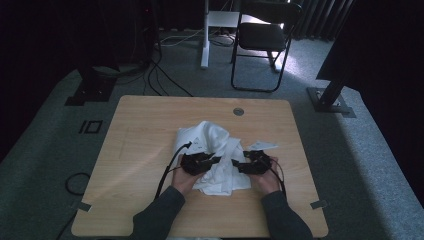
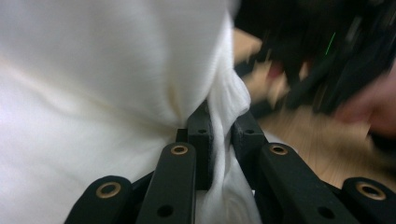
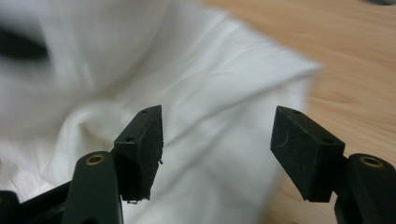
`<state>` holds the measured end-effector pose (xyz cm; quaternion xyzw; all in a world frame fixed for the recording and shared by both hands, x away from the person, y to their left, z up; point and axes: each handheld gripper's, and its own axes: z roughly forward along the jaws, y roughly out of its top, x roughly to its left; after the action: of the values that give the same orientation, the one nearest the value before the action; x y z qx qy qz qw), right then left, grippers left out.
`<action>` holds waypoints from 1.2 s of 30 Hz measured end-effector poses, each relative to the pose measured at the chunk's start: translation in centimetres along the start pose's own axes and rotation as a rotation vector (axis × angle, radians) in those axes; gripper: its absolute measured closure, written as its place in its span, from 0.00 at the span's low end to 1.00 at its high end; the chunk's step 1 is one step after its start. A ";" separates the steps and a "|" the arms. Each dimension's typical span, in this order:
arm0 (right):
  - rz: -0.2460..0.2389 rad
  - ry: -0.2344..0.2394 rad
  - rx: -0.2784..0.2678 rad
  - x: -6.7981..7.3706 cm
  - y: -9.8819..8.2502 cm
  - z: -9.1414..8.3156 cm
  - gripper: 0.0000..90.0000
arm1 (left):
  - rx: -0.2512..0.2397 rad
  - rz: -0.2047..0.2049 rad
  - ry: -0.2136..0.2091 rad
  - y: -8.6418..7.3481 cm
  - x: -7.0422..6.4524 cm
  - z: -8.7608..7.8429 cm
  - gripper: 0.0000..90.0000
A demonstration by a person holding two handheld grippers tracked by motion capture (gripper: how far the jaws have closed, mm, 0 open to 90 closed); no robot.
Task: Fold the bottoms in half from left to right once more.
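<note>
1. Item — crumpled white cotton garment [image 1: 215,157], soft knit, lying bunched near the middle of the light wooden counter [image 1: 145,135], slightly toward the person's edge.
2. Left claw [image 1: 216,160] — pressed together and pinching a gathered fold of the garment; in the left gripper view [image 2: 219,135] the cloth is running between its black jaws.
3. Right claw [image 1: 235,163] — spread, holding nothing; in the right gripper view [image 3: 215,135] it is hovering over the garment's edge, with bare counter beyond.
4. Step in hand, as judged: one side is being anchored while the other claw is lining up for a second hold, likely to spread or fold the cloth.
5. Next move is calling for the right claw to come down onto a single edge and close.
6. Orientation — the heap is showing no clear long axis; roughly, it is stretching from far left to near right.
</note>
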<state>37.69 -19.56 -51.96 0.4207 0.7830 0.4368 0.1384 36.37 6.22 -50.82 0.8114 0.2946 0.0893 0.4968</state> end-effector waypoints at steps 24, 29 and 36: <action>0.020 -0.008 -0.061 -0.7 4.3 0.4 0.95 | -0.165 -0.002 0.065 3.0 1.1 -6.6 0.58; 0.055 -0.003 -0.063 -1.3 4.1 0.4 0.90 | -0.008 -0.048 0.190 2.3 4.5 -5.2 0.66; 0.078 -0.075 -0.099 -2.2 3.8 -2.2 0.60 | 0.152 -0.045 0.144 -0.7 5.2 -0.6 0.69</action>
<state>39.79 -21.49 -47.96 0.4594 0.7377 0.4640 0.1714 40.05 9.87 -51.92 0.8315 0.3537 0.1134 0.4132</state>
